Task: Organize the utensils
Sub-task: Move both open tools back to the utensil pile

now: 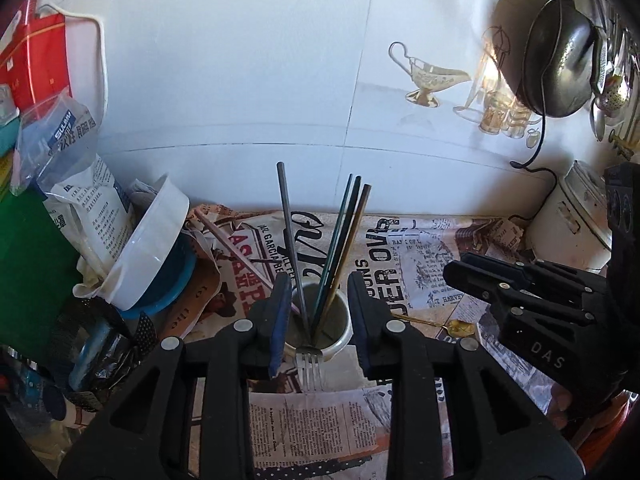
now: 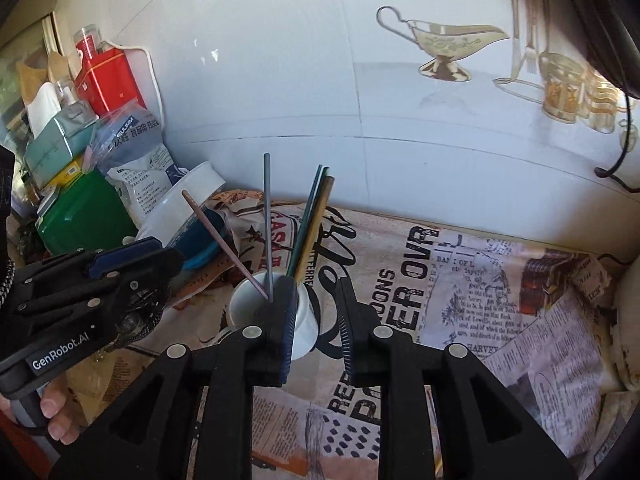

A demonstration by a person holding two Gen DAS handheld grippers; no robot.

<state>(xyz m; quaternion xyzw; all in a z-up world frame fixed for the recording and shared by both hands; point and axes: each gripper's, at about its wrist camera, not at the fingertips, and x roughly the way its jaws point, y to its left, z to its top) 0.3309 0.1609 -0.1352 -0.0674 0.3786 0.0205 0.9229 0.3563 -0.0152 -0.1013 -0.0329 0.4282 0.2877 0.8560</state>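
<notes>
A cup (image 1: 320, 328) stands on the newspaper-print cloth (image 1: 420, 264) near the middle of the counter, chopsticks (image 1: 340, 240) leaning inside it. A fork (image 1: 309, 368) lies on the cloth at the cup's near side, touching its rim; a small spoon (image 1: 452, 326) lies to its right. Bags and a tilted bowl (image 1: 152, 248) crowd the left edge, a pot (image 1: 576, 216) the right, against the back wall.

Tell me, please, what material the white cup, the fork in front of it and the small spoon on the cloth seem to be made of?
The white cup looks like glazed ceramic: glossy, thick rim, though enamel or plastic is possible. The fork appears to be bare steel, silver-grey with a dull shine. The small spoon has a gold, reflective finish, probably plated or coloured metal.
</notes>
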